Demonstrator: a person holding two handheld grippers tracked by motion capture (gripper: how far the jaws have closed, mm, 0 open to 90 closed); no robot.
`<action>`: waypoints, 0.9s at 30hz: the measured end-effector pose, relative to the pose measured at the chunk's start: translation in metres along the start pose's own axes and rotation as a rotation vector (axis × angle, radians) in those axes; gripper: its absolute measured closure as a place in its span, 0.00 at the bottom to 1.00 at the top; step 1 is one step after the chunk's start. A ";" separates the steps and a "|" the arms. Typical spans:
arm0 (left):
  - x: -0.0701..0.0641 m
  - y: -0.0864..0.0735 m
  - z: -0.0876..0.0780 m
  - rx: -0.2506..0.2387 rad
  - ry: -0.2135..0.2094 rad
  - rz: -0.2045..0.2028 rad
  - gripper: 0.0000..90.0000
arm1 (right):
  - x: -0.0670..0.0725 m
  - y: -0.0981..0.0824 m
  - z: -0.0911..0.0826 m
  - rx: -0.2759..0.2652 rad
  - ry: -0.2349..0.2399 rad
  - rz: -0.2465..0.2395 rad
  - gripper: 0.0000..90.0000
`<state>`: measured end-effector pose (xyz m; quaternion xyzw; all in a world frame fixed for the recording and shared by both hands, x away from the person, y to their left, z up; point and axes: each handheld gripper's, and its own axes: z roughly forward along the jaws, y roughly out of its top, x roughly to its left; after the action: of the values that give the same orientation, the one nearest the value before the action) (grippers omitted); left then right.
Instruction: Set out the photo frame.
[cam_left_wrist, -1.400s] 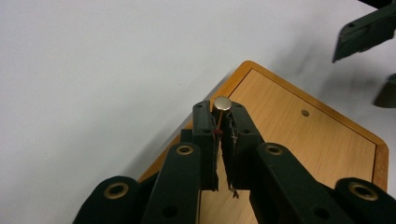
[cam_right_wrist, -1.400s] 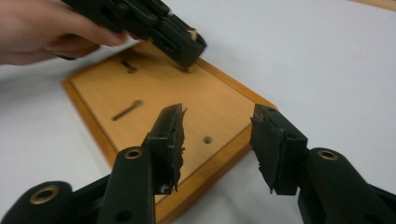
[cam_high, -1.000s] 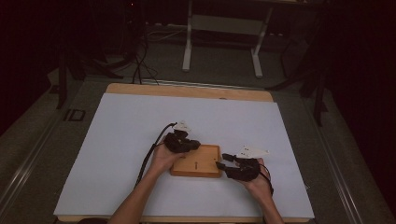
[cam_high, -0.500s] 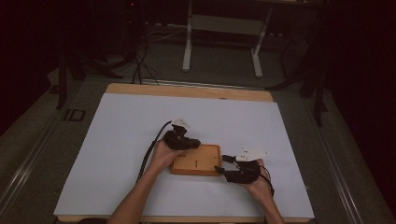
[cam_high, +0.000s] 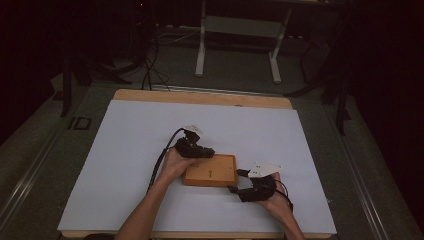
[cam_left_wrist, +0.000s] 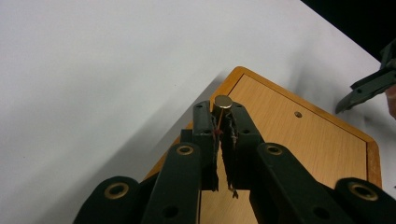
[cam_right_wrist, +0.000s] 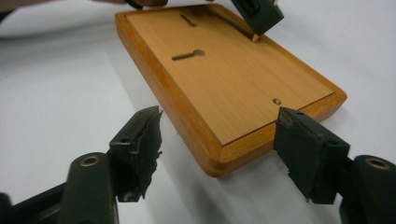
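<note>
Covering most of the worktop (cam_high: 125, 165), a white sheet carries everything, and the wooden board (cam_high: 210, 170) lying flat near its front edge serves as landmark. This board, a shallow tray-like slab with a raised rim, shows two slots and a small hole in its face.

At the board's right corner sit the right tongs (cam_high: 238, 181), which have just been opening; in the right gripper view they stand well apart on either side of that corner (cam_right_wrist: 219, 154), pads clear of the wood, so that hold looks given up.

At the board's far left corner the left tongs (cam_left_wrist: 223, 122) are pressed together on a small brass-coloured peg (cam_left_wrist: 222, 101), held upright just above the rim.

By my reading the peg is picked up and the board steadied and let go; what remains is seating the peg, probably in a hole or slot.

Hard to make out: the peg's lower end, buried between the pads, and whether it touches the board. From above, the left hand (cam_high: 176, 164) hides that corner.
</note>
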<state>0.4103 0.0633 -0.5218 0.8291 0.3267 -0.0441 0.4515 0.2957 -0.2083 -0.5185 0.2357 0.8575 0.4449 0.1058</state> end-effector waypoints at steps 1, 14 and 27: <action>0.000 0.000 0.000 0.001 -0.003 -0.003 0.94 | 0.000 0.000 0.001 0.004 -0.004 -0.003 0.32; 0.005 0.004 0.000 0.019 -0.024 -0.040 0.94 | -0.002 -0.004 0.011 0.052 -0.058 -0.014 0.22; 0.006 0.004 0.001 0.014 -0.034 -0.064 0.94 | -0.002 -0.005 0.022 0.088 -0.118 -0.035 0.25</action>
<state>0.4176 0.0646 -0.5220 0.8204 0.3450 -0.0749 0.4497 0.3043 -0.1959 -0.5356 0.2512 0.8724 0.3903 0.1536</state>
